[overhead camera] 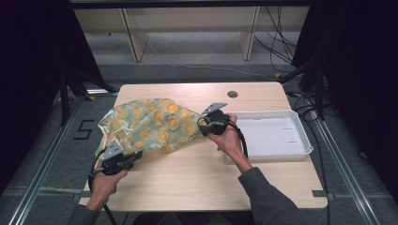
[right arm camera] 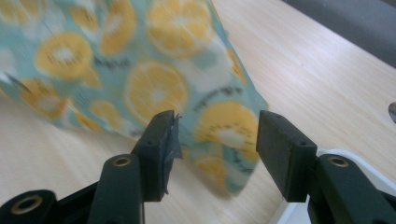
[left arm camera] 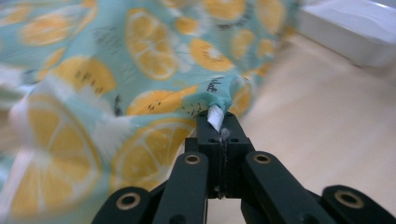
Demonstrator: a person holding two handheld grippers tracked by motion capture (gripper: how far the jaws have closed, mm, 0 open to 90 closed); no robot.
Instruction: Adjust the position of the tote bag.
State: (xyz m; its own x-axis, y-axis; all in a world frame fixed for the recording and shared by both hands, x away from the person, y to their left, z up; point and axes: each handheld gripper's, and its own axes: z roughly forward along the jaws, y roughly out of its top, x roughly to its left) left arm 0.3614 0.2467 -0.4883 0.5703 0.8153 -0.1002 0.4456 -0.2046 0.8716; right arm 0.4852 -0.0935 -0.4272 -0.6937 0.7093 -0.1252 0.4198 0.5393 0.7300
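Note:
A teal cloth (overhead camera: 150,124) printed with orange slices lies bunched on the left half of the wooden table (overhead camera: 197,183). My left gripper (overhead camera: 137,157) is at the cloth's near left edge. In the left gripper view its jaws (left arm camera: 219,125) are shut on a fold of the cloth (left arm camera: 140,70) with a small white tag. My right gripper (overhead camera: 202,125) is at the cloth's right corner. In the right gripper view it stands open (right arm camera: 217,140), and the corner of the cloth (right arm camera: 140,70) hangs between the pads without being pressed.
A white shallow tray (overhead camera: 300,136) sits on the right side of the table, close behind my right hand; its corner (right arm camera: 299,210) shows beside the right jaw. A round grommet (overhead camera: 232,93) is at the table's far edge. Bare wood runs along the front.

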